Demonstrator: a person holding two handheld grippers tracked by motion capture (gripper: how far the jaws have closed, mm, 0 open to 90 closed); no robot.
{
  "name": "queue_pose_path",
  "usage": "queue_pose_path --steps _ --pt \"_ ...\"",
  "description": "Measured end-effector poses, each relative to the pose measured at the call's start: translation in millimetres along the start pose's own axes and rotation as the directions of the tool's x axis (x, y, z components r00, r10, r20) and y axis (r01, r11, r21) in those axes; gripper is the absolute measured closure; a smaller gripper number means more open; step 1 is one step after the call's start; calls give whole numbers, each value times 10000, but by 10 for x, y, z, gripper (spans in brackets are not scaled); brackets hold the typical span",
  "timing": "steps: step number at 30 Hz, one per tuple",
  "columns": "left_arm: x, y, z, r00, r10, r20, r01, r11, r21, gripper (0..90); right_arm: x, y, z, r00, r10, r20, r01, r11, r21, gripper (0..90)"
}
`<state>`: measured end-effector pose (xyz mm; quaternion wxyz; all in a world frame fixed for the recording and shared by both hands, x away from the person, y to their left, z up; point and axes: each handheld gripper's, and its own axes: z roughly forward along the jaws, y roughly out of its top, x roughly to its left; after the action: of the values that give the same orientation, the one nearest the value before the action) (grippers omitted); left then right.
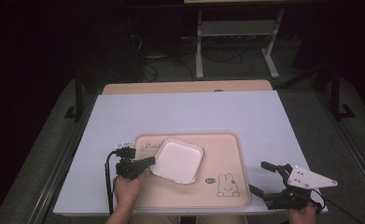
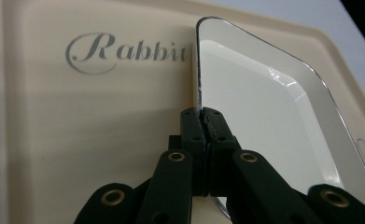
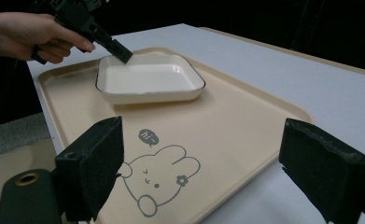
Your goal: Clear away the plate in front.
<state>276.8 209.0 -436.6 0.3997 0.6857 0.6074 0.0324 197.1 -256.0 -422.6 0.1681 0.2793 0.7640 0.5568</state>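
Left black two-jaw gripper point(image 1: 148, 162) pinches the rim of the shallow white square enamel dish point(image 1: 179, 160), centre frame.
The dish sits on the beige rabbit-print plastic tray point(image 1: 227, 154), probably gripped for moving; the right gripper point(image 1: 263, 177) waits spread wide, lower right.

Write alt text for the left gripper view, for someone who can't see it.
The left gripper has its two black jaws shut on the rim of a white square dish. The dish sits on a beige tray printed with the word Rabbit in grey script.
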Motion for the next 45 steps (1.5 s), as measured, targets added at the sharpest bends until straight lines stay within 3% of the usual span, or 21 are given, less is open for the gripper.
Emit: queue_pose_path --steps 7,17,26,37,45 --pt "-39 -101 17 9997 -26 -231 28 10000 69 883 0 1 -3 10000 -13 -34 13 10000 -22 131" --pt "-145 -205 -70 9971 659 -391 -651 9977 204 833 7 4 -7 10000 -29 -46 29 10000 -21 131" --pt "-192 -316 -129 9966 808 -142 -804 9964 275 804 12 7 -19 10000 -41 19 41 10000 -73 131" --pt "-254 -432 -170 9954 914 284 -924 9951 361 703 21 11 -27 10000 -15 63 15 9999 -131 131" --pt "-285 -439 -155 9932 1109 348 -1123 9929 382 751 18 11 -25 10000 -17 64 18 9999 -119 131"
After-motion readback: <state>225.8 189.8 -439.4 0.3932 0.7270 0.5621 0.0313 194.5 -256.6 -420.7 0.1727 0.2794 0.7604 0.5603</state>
